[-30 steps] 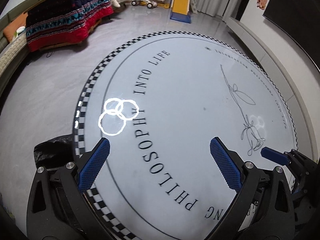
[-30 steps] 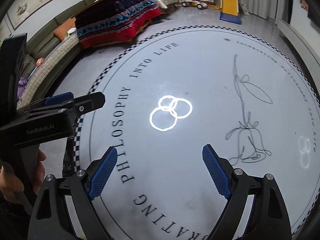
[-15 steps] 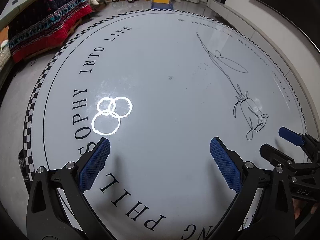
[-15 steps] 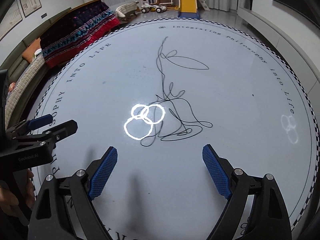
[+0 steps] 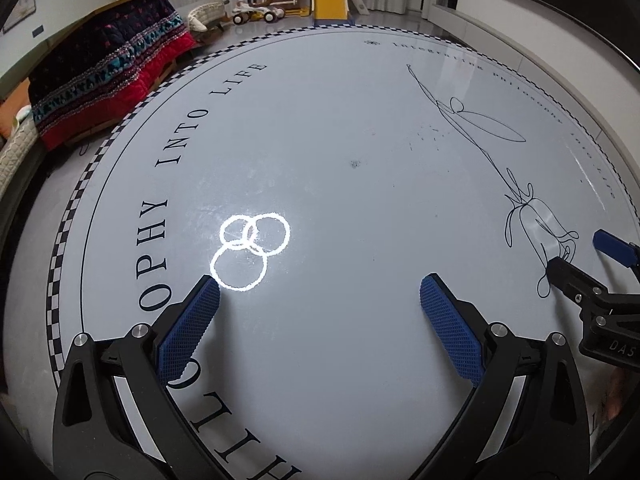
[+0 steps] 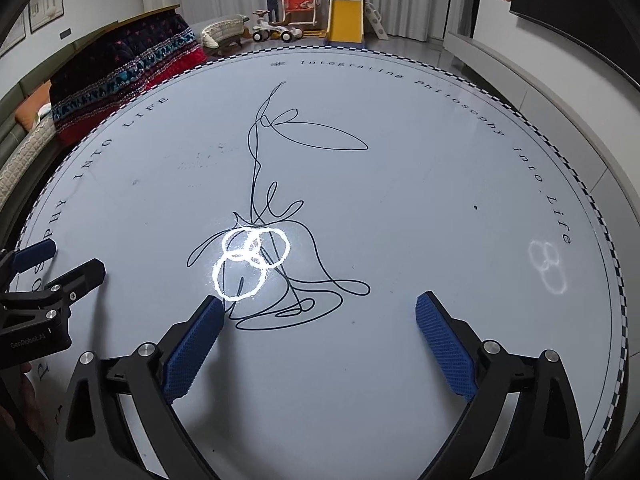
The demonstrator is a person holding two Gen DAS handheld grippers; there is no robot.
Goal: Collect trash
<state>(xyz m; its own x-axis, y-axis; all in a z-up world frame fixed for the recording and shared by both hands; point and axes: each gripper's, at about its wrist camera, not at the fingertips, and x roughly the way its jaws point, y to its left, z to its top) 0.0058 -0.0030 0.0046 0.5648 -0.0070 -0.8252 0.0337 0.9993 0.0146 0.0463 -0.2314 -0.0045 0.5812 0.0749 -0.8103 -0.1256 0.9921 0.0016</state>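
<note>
The round white tabletop with printed lettering and a line drawing fills both views. The only loose bits on it are a small dark speck, faint scattered crumbs and another dark speck. My left gripper hangs open over the table's left half with nothing between its blue pads; it also shows from the side as the left gripper. My right gripper is over the drawing, its jaws opening and empty. It shows again as the right gripper at the right edge.
A checkered band rims the table. Behind it to the left a red and dark patterned blanket drapes over furniture, beside a sofa. A yellow toy slide and ride-on toys stand at the back, with a low white ledge at the right.
Both grippers have swung from the table's left edge to over its top and sunk closer to it. A dark heap beside the table has left the left wrist view.
</note>
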